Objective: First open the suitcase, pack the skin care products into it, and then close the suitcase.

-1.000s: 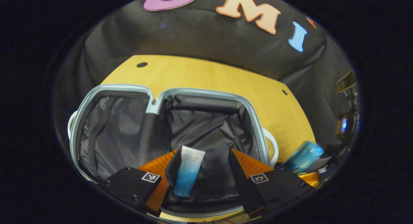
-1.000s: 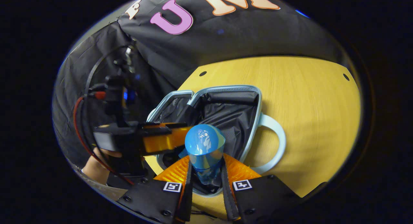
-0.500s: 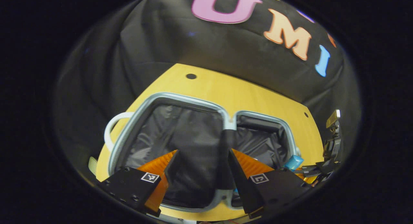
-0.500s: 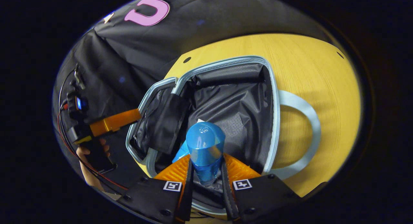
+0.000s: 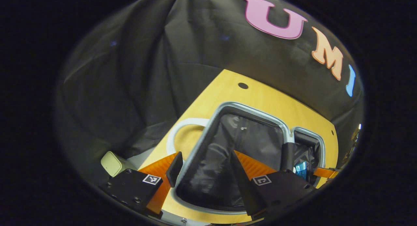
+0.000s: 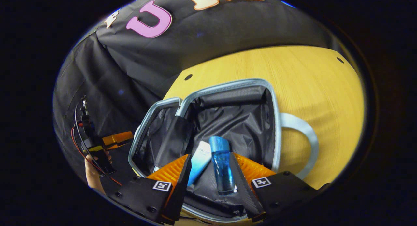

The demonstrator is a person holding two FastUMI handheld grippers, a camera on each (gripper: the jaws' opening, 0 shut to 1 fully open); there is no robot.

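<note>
The pale-blue-rimmed suitcase (image 6: 275,121) lies open flat on the yellow wooden table (image 6: 312,79), both black-lined halves facing up, one curved handle reaching toward the table's right edge. In the right gripper view, the clear blue bottle with a blue cap (image 6: 222,165) and the white-to-blue squeeze tube (image 6: 200,161) lie side by side on the lining of the right half, near its front rim. The right gripper (image 6: 208,174) hangs just above them with its jaws spread wide and nothing between them. The left gripper (image 5: 204,169) hovers over the other half, near the table's left edge, jaws likewise wide and empty; a small cream box (image 5: 112,163) sits beyond that edge.

With both products inside, packing looks finished and closing remains. The shell appears stiff and light, while the lining is soft and slack, so the lining gives a poor hold. The firm rim of the empty half, or its handle (image 5: 177,134), seems the better place to grip for folding it over. The bottle may roll.
</note>
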